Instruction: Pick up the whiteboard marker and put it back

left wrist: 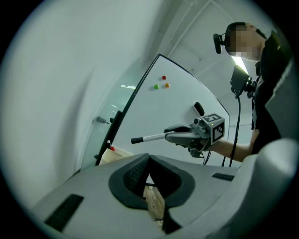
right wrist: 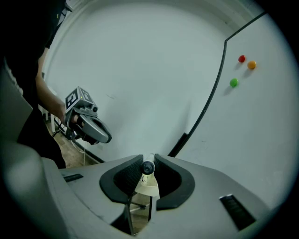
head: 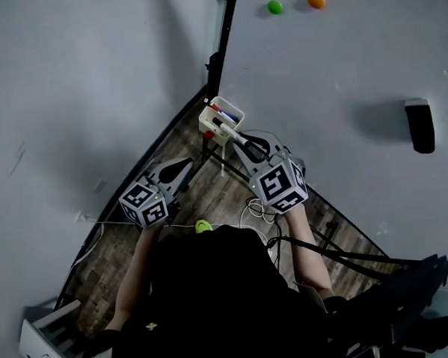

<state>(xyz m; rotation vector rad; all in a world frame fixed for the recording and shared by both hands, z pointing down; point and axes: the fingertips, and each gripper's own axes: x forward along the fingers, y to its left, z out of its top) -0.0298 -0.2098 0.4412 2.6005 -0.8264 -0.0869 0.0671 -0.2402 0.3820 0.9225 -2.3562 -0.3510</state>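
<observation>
My right gripper (head: 241, 142) is shut on a white whiteboard marker (head: 229, 130) whose black-capped end sticks out ahead of the jaws. It hangs just above a cream marker tray (head: 210, 124) at the whiteboard's lower corner; the tray holds other markers. In the left gripper view the marker (left wrist: 152, 137) lies level in the right gripper (left wrist: 174, 137), cap to the left. The right gripper view shows it end-on (right wrist: 148, 168) between the pads, with the tray (right wrist: 149, 189) below. My left gripper (head: 187, 165) stays lower left, apart from the tray, jaws shut (left wrist: 149, 157) on nothing.
The whiteboard (head: 342, 68) carries a green magnet (head: 275, 6), an orange magnet (head: 316, 0) and a black eraser (head: 420, 125). Its dark frame (head: 226, 32) meets a pale wall (head: 79, 77). Cables (head: 256, 211) trail over the wooden floor by the person's body.
</observation>
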